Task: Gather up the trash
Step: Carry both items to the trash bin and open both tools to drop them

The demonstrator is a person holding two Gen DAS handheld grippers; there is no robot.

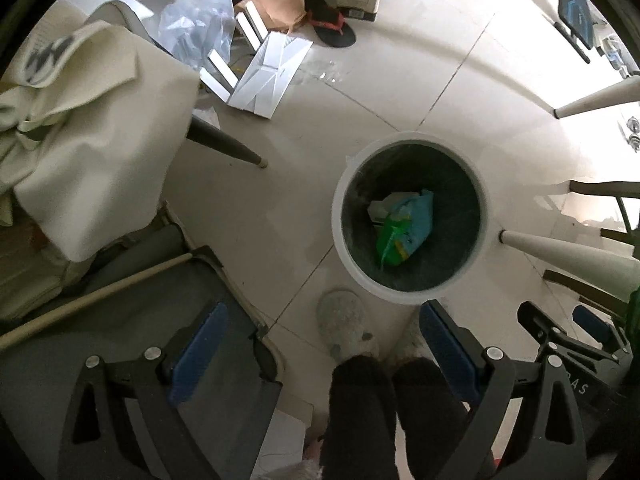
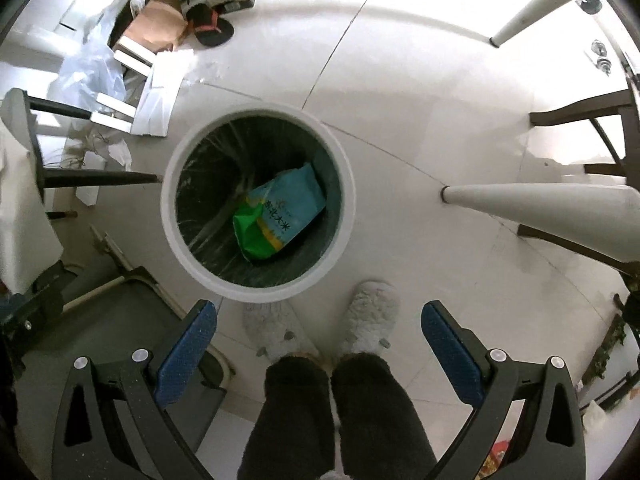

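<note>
Both hand-held grippers, left and right, are spread wide with nothing in them. My bag sits in the bin. Next I should look for more trash on the floor.

White scraps half under the blue-green bag — person's legs cut off below.

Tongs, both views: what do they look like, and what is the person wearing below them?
Left tongs and right tongs match: black angular frames with triangular cut-outs and silver round bolts, each finger faced with a blue textured pad. No cables show. The person wears dark fuzzy trousers and fluffy grey-white slippers.
</note>
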